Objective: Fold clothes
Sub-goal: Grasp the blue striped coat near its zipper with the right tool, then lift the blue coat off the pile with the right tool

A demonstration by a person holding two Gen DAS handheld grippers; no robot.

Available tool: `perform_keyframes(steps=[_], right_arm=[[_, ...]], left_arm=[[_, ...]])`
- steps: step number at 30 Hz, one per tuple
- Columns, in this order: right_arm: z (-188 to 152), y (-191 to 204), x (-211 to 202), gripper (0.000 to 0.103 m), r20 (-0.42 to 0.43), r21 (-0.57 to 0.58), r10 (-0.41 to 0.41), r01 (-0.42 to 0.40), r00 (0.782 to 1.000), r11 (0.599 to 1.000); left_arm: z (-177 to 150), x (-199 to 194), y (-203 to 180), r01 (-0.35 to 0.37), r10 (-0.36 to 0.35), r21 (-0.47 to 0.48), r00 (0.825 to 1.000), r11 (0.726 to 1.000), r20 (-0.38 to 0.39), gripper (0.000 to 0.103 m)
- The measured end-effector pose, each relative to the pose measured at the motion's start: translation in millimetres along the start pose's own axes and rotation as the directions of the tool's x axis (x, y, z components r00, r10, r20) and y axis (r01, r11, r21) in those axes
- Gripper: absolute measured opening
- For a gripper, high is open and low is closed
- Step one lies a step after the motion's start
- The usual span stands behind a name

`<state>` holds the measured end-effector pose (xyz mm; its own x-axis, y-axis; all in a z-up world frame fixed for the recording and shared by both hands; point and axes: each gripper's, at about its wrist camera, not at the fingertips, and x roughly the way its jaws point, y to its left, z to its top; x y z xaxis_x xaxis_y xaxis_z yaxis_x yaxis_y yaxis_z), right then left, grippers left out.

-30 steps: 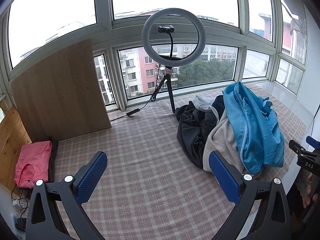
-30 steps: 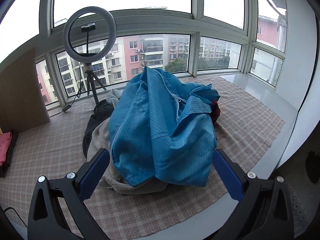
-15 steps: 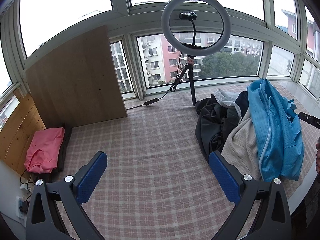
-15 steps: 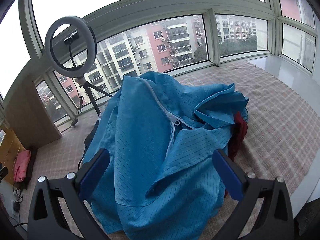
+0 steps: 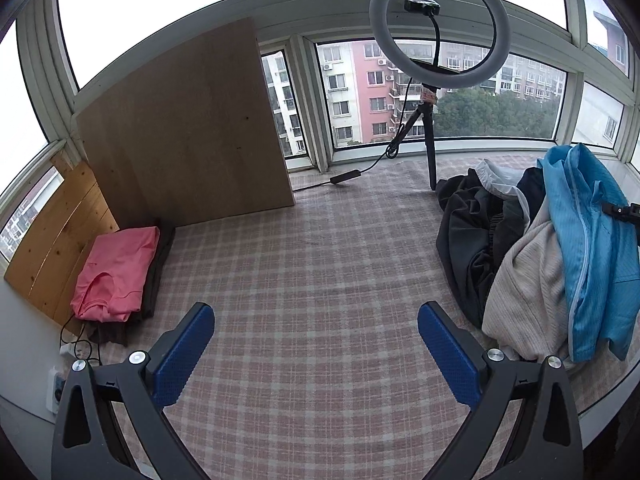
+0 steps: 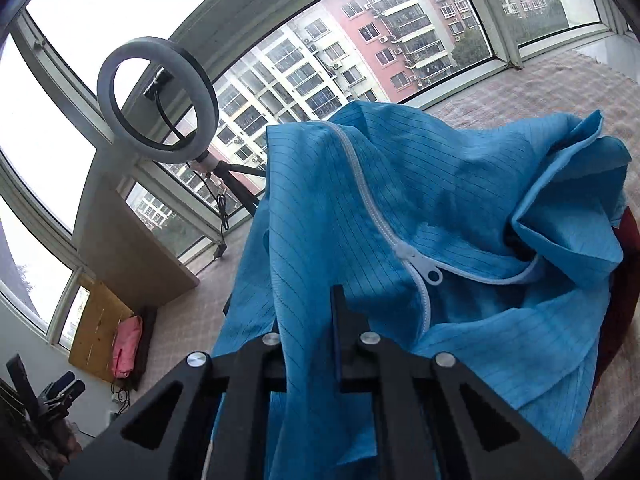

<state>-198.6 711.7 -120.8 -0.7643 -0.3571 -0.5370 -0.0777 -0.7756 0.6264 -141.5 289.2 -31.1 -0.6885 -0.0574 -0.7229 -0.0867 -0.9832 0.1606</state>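
Blue jacket (image 6: 460, 216) was crumpled on the clothes pile, white zipper showing | its cloth was just pinched by the right gripper (image 6: 336, 320) | left gripper (image 5: 316, 344) was held wide, nothing grasped

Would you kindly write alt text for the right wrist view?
The right gripper, jaws just closed, pinches a fold of the blue zip jacket heaped on the plaid cloth. A ring light stands before the windows behind.

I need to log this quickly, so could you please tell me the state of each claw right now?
Left claw: open, holding nothing.
Right claw: has just been closing, now shut on the blue jacket.
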Motion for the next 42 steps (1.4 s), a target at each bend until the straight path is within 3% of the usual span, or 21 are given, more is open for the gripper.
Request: perform_keyframes(steps=[2,4,7,9,10,12,13,14,15,16,17,21,25,28,30,31,33,36,38,39,42], right_arm=[[9,-1,-31,0.005,0.085,0.067,0.125,-0.131,0.988,0.989],[21,3,-67,0.005,0.186,0.098,0.236,-0.257,0.954,0.961],[35,40,-115,0.003,0.282,0.018,0.224,-0.238,0.933,0.971],[45,72,-140,0.001,0.316,-0.032,0.39,-0.401,0.865,0.916],[48,98,-153,0.001,0.34,-0.087,0.385,-0.379,0.858,0.921],[54,149,-155,0.001,0.328,-0.175,0.163,-0.11,0.93,0.978],[57,175,-156,0.005,0.33,-0.218,0.046,0.029,0.943,0.976],[56,184,-140,0.028,0.267,-0.245,-0.08,0.148,0.96,0.958],[55,193,-124,0.049,0.205,-0.279,-0.209,0.261,0.956,0.924],[44,189,-108,0.088,0.166,-0.287,-0.302,0.339,0.939,0.896],[34,185,-92,0.091,0.128,-0.299,-0.393,0.413,0.911,0.861],[-8,143,-32,0.091,0.055,-0.371,-0.584,0.559,0.81,0.741],[-6,77,21,0.091,-0.054,-0.289,-0.646,0.607,0.762,0.74],[4,34,37,0.09,-0.089,-0.079,-0.469,0.463,0.879,0.883],[11,5,47,0.055,-0.087,0.065,-0.337,0.342,0.938,0.937],[13,-3,48,0.015,-0.086,0.124,-0.25,0.259,0.964,0.958],[18,-2,38,0.008,-0.029,0.179,-0.131,0.134,0.991,0.975],[31,25,9,0.006,0.088,0.183,0.077,-0.092,0.993,0.979],[45,67,-17,0.002,0.155,0.115,0.229,-0.248,0.961,0.962],[51,96,-30,0.002,0.181,0.053,0.256,-0.269,0.95,0.962],[61,188,-53,0.003,0.168,-0.133,0.226,-0.205,0.959,0.97]], left_arm=[[1,2,-1,0.012,-0.012,0.014,1.0,1.0,-0.001,0.102],[2,3,-2,0.024,-0.024,0.029,1.0,0.999,-0.001,0.102],[5,-2,1,0.054,-0.056,0.048,0.998,0.997,0.025,0.102],[6,-5,6,0.07,-0.073,0.058,0.996,0.996,0.043,0.102],[6,-7,10,0.077,-0.08,0.062,0.996,0.995,0.049,0.102],[5,-13,23,0.088,-0.092,0.055,0.994,0.995,0.063,0.102],[4,-16,31,0.095,-0.099,0.048,0.992,0.994,0.074,0.102],[1,-19,38,0.1,-0.103,0.047,0.991,0.994,0.083,0.102],[-1,-21,45,0.104,-0.107,0.045,0.99,0.994,0.092,0.102],[-4,-23,53,0.108,-0.112,0.044,0.989,0.993,0.1,0.102],[-6,-21,60,0.1,-0.104,0.038,0.99,0.994,0.094,0.102],[-17,-9,84,0.08,-0.08,0.007,0.995,0.997,0.057,0.102],[-23,2,95,0.06,-0.06,-0.009,0.998,0.998,0.005,0.102],[-27,4,98,0.041,-0.041,-0.003,0.999,0.999,-0.01,0.102],[-30,7,99,0.022,-0.022,0.001,0.999,1.0,-0.024,0.102],[-31,10,100,0.011,-0.011,0.003,0.999,1.0,-0.033,0.102],[-33,15,102,-0.001,0.002,0.006,0.999,1.0,-0.054,0.102],[-33,20,105,-0.002,0.002,0.001,0.998,1.0,-0.062,0.102],[-29,21,106,0.014,-0.014,-0.007,0.999,1.0,-0.053,0.102],[-27,21,106,0.022,-0.022,-0.01,0.999,1.0,-0.048,0.102],[-22,18,109,0.048,-0.049,-0.022,0.999,0.999,-0.017,0.102]])
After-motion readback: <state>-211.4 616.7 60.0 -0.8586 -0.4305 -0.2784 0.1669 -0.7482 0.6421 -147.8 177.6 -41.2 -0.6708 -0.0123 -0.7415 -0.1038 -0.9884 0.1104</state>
